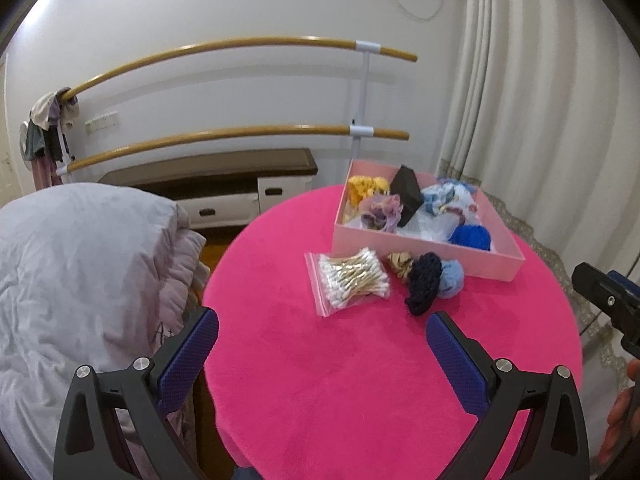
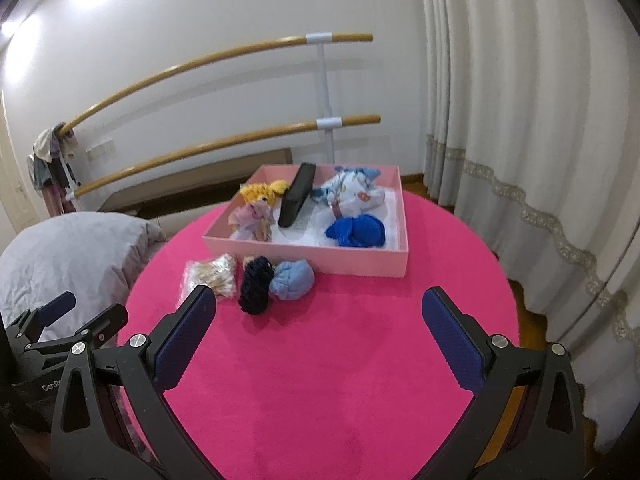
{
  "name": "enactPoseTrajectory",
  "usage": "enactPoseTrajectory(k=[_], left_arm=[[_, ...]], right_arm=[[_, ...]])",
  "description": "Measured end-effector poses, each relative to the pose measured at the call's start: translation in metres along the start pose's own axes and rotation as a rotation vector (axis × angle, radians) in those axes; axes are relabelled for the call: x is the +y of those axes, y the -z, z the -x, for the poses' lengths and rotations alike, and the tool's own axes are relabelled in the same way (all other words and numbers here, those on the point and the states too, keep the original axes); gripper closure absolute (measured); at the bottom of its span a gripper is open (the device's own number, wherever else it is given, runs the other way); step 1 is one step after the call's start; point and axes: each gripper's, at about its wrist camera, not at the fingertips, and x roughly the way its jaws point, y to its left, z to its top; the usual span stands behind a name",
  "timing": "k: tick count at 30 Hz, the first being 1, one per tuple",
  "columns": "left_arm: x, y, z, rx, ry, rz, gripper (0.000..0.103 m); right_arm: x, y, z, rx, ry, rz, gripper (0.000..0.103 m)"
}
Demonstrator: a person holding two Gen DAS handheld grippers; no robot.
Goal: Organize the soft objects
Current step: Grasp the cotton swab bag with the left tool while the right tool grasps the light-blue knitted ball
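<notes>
Both the left gripper (image 1: 322, 330) and right gripper (image 2: 318, 308) hang spread, empty; at nine o'clock, partial lettering "GenRo" on the left gripper body.

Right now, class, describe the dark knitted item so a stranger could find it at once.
Start at the pink box on the round pink table. Just in front of its near wall lies the navy knitted scrunchie, between a bag of cotton swabs and a pale blue scrunchie. It is the darkest thing there.
</notes>
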Motion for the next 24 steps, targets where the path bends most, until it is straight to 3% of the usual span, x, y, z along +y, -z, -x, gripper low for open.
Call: enactPoseTrajectory(k=[12,24], left_arm=[[-0.013,-0.023,-0.128,0.128,-0.009,-0.009,0.000],[-0.030,-0.035,-0.233,0.197,-0.022,-0.014,0.000]], right_arm=[[-0.010,0.005,-0.094,0.155,0.007,0.007,0.000],[-0.004,-0.007,-0.160,0.222,-0.042,0.001,0.001]])
